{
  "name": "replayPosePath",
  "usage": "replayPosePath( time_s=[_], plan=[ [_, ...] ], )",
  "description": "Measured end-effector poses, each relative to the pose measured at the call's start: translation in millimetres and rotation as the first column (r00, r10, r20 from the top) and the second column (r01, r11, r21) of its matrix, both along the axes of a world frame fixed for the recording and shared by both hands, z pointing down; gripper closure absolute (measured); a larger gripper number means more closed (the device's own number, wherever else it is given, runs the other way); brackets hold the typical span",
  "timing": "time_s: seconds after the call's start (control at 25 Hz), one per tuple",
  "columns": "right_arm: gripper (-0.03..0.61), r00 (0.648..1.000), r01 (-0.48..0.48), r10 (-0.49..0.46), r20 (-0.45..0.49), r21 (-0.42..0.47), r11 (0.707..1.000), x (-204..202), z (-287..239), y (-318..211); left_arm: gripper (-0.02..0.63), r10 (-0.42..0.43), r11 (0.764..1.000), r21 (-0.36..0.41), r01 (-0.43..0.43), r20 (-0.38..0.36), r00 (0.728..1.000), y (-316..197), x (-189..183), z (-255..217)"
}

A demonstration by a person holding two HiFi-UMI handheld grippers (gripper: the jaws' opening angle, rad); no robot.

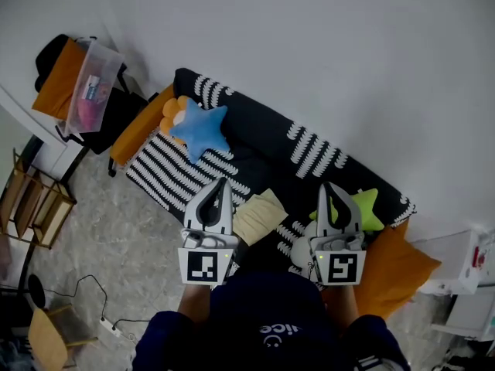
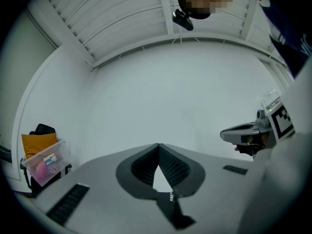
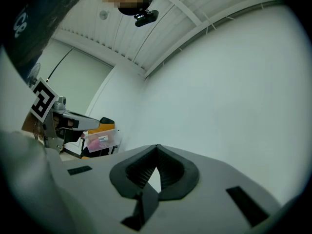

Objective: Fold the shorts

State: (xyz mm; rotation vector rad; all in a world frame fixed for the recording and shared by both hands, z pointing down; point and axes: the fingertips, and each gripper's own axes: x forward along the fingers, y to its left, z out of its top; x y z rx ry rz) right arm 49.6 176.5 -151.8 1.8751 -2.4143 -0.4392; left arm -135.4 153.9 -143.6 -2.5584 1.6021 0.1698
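A folded beige cloth (image 1: 260,216), probably the shorts, lies on the black-and-white striped sofa (image 1: 255,141), low between my two grippers. The left gripper (image 1: 219,182) and the right gripper (image 1: 331,185) are held side by side above the sofa's front edge, both pointing toward the white wall. In the left gripper view the left gripper (image 2: 158,146) has its jaws together at the tips with nothing between them. The right gripper (image 3: 157,147) looks the same in its own view, shut and empty. Each gripper view sees only wall ahead; the cloth is hidden there.
On the sofa lie a blue star cushion (image 1: 203,128), an orange cushion (image 1: 141,125), a green star cushion (image 1: 366,210) and another orange cushion (image 1: 394,273). A clear plastic box (image 1: 91,87) sits on a stand at left. A wooden rack (image 1: 35,199) and a power strip (image 1: 110,328) are on the floor.
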Motion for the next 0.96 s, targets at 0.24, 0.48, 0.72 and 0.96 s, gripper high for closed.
replayPosePath(
  time_s=[0.24,0.48,0.72,0.96],
  plan=[
    [0.571,1.000,-0.003,0.003,-0.006,0.007,1.000,1.8,3.1,-5.9,0.612,-0.002,1.000,-0.009,0.002,0.015,1.000,-5.4,2.0,3.6],
    [0.571,1.000,0.009,-0.009,-0.010,0.008,1.000,0.0,7.8,-13.0,0.612,-0.012,1.000,-0.009,0.013,0.014,1.000,-12.7,-1.0,5.8],
    [0.572,0.999,0.001,-0.001,-0.035,0.005,1.000,-5.0,12.8,-18.3,0.612,-0.014,1.000,-0.005,0.015,0.058,0.998,-12.5,0.1,7.7],
    [0.572,0.999,-0.011,0.011,-0.047,0.002,1.000,-7.3,16.5,-19.8,0.612,-0.014,1.000,0.012,0.013,0.092,0.996,-12.1,2.2,13.0]
  ],
)
